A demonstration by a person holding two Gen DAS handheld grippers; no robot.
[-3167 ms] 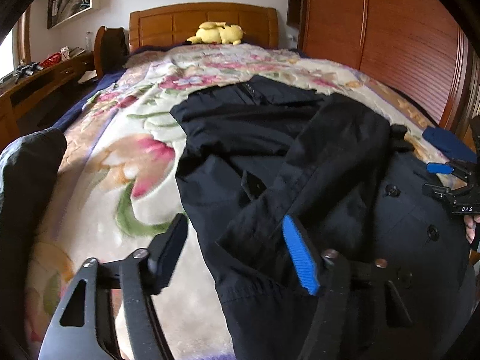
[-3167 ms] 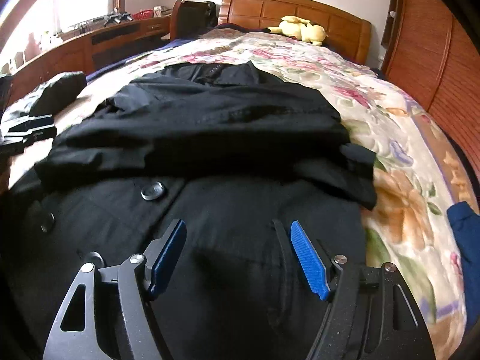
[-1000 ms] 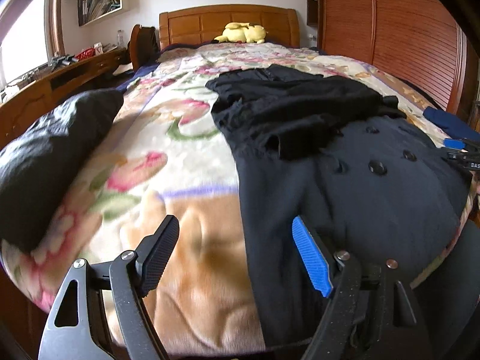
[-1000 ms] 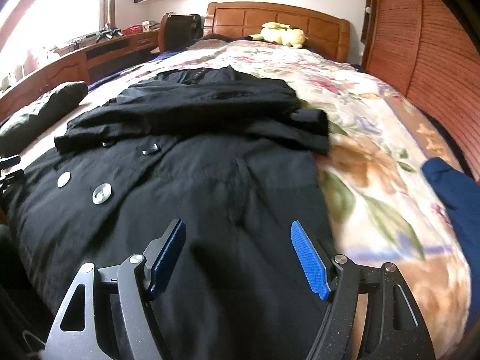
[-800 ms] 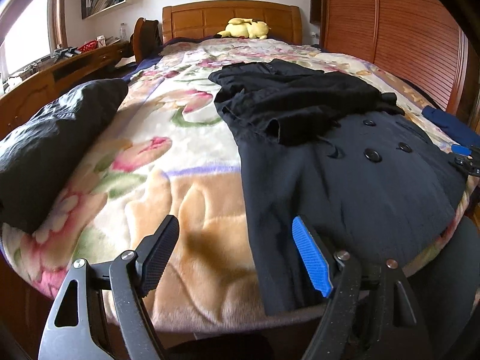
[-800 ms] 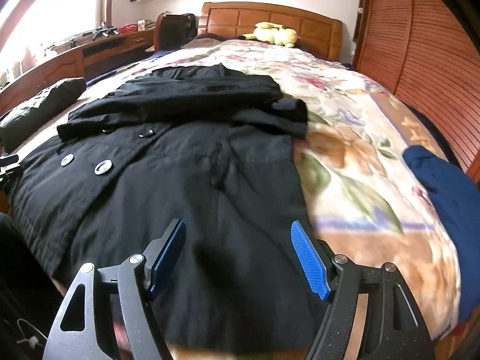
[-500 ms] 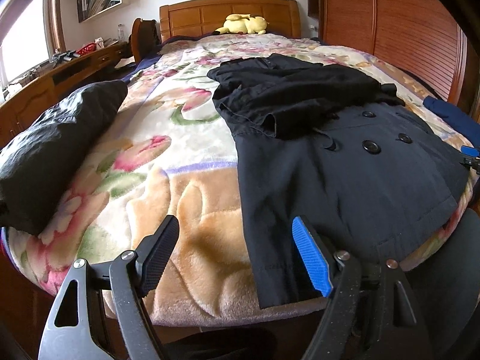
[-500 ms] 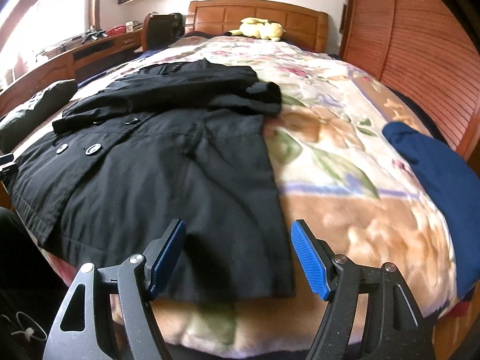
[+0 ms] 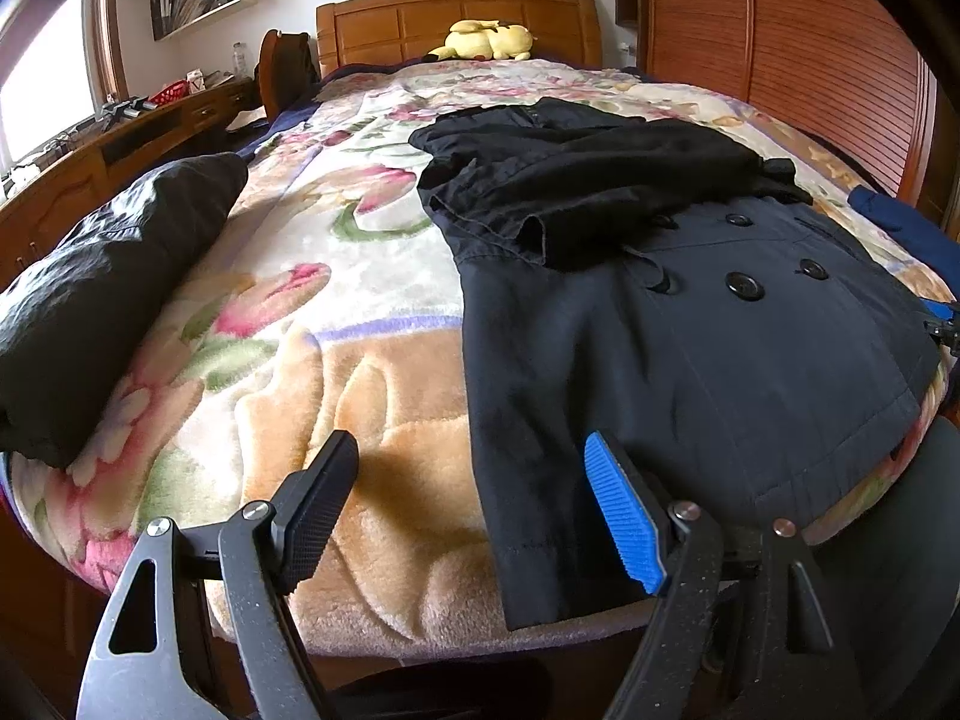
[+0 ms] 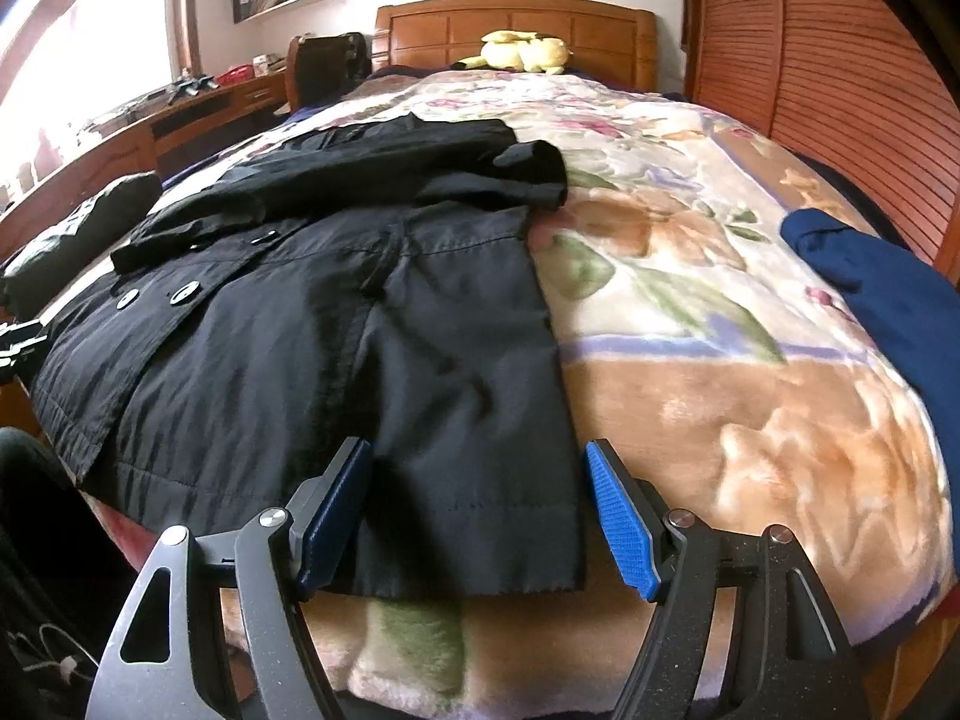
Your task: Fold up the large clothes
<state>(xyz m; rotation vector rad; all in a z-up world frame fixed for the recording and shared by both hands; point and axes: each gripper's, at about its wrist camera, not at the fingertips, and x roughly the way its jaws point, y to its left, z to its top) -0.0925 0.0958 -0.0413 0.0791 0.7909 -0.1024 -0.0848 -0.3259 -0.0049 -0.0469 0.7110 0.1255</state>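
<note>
A black double-breasted coat lies flat on the floral bed blanket, sleeves folded across its chest. It also shows in the right wrist view. My left gripper is open and empty, just short of the coat's lower left hem corner at the foot of the bed. My right gripper is open and empty, jaws spread before the coat's lower right hem corner. The right gripper's tip shows at the left wrist view's right edge.
A folded dark garment lies on the bed's left side. A blue garment lies on the right side. A yellow plush toy sits at the headboard. A wooden desk runs along the left; slatted wooden wardrobe doors stand on the right.
Both grippers have pulled back from over the coat to the foot of the bed, so the hem and its corners now show. Both stayed open.
</note>
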